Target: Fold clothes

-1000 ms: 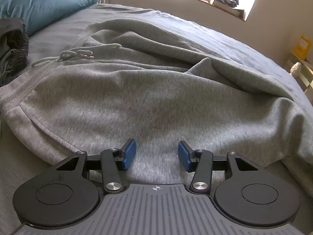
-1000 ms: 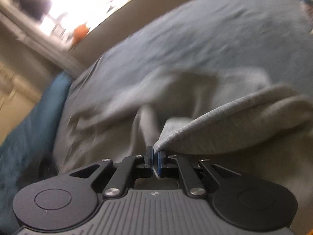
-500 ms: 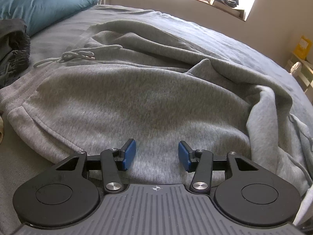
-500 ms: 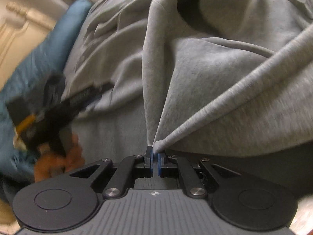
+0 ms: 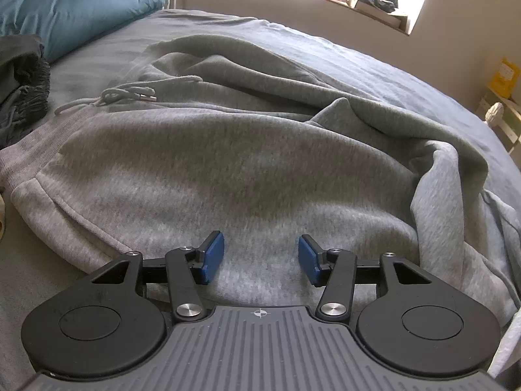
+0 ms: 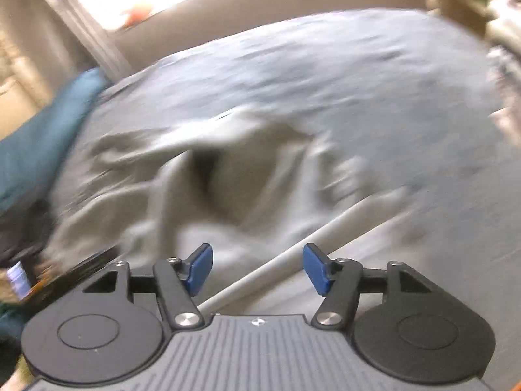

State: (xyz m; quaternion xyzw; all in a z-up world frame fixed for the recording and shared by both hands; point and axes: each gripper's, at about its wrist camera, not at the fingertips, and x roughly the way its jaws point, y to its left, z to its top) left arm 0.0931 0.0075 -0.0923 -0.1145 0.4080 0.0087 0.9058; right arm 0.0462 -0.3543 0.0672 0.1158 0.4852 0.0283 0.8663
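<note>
A teal pillow (image 5: 81, 9) sits at 10 o'clock. The grey sweatshirt (image 5: 228, 163) lies spread across the bed (image 5: 374, 65). The left gripper (image 5: 261, 257) hovers above its hem, jaws opening, gripping nothing. The right gripper (image 6: 258, 268) is opening, nothing pinched.
</note>
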